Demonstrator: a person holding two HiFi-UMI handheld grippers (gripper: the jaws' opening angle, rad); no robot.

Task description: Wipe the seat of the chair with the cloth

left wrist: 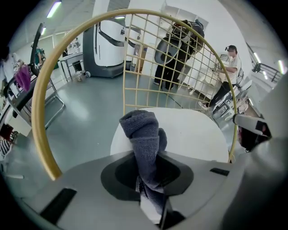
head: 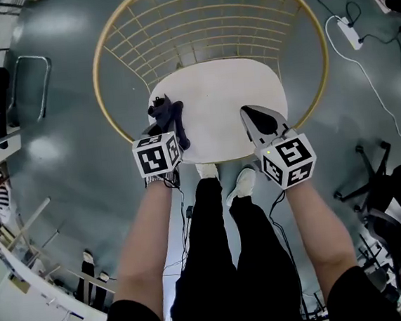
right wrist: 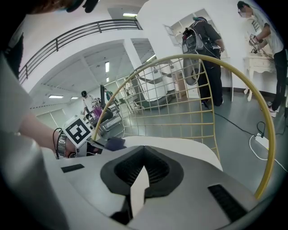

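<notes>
Left gripper (head: 173,133) clenched on grey cloth (head: 165,112), at the 9 o'clock edge of white chair seat (head: 215,91). Right gripper (head: 249,113) closed, empty, over seat, 3 o'clock.

In the head view, the marker cube of my left gripper (head: 167,132) covers its jaws and the lower end of the cloth (head: 168,115), so closure cannot be read there. In the left gripper view, the cloth's tail disappears between the jaws. The gripper body masks the near part of the seat (left wrist: 193,134) and both lower ends of the hoop (left wrist: 50,161). In the right gripper view, the body of my right gripper (right wrist: 143,173) masks the seat's front edge.
</notes>
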